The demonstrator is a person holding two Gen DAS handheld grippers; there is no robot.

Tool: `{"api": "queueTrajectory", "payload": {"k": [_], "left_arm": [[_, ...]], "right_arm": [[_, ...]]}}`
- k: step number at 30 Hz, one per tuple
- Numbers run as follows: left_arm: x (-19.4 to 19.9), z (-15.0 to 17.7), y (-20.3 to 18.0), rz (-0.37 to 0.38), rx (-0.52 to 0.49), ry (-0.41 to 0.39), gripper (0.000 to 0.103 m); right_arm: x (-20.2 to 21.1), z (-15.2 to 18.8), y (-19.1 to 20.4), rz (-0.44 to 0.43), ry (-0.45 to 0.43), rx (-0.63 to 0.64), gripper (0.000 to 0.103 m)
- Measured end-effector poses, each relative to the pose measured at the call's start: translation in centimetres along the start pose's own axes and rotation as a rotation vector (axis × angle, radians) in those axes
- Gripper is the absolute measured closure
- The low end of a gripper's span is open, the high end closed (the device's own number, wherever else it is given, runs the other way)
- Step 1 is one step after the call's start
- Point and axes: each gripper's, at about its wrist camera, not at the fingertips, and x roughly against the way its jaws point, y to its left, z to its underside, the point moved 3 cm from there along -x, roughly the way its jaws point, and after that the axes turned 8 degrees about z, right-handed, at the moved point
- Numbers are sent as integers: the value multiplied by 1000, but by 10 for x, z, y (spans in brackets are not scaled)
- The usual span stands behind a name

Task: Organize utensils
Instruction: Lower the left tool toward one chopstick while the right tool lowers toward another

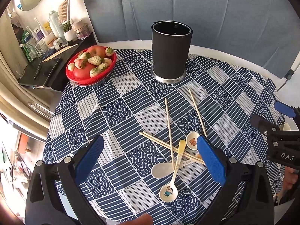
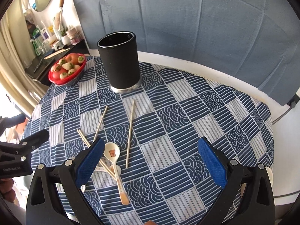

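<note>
A tall black utensil holder (image 1: 170, 50) (image 2: 120, 61) stands upright and empty at the far side of the round table. Several pale chopsticks (image 1: 169, 123) (image 2: 130, 131) lie scattered and crossed on the checked cloth. Three white spoons lie among them: one with a cartoon boy (image 1: 168, 191), one turned bowl down (image 1: 162, 169), one with a bear (image 1: 193, 140) (image 2: 112, 151). My left gripper (image 1: 151, 159) hovers open above the pile, holding nothing. My right gripper (image 2: 151, 161) is open too, with the bear spoon just by its left finger (image 2: 90, 161).
A red basket (image 1: 75, 78) (image 2: 54, 80) of strawberries and apples sits at the table's far left. Beyond it a dark shelf (image 1: 52, 65) carries bottles and jars. A blue fabric backdrop (image 2: 187, 28) rises behind the table. The blue patterned tablecloth (image 2: 187, 121) drapes over the edge.
</note>
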Motion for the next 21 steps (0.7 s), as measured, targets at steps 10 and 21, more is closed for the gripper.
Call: {"api": "queueTrajectory", "payload": {"k": [10, 21], "left_arm": [[-40, -13, -2, 22, -21, 70, 6], [-85, -19, -2, 25, -49, 146, 6]], "right_arm": [[-42, -14, 10, -6, 55, 54, 8], [-105, -9, 24, 3, 164, 107, 8]]}}
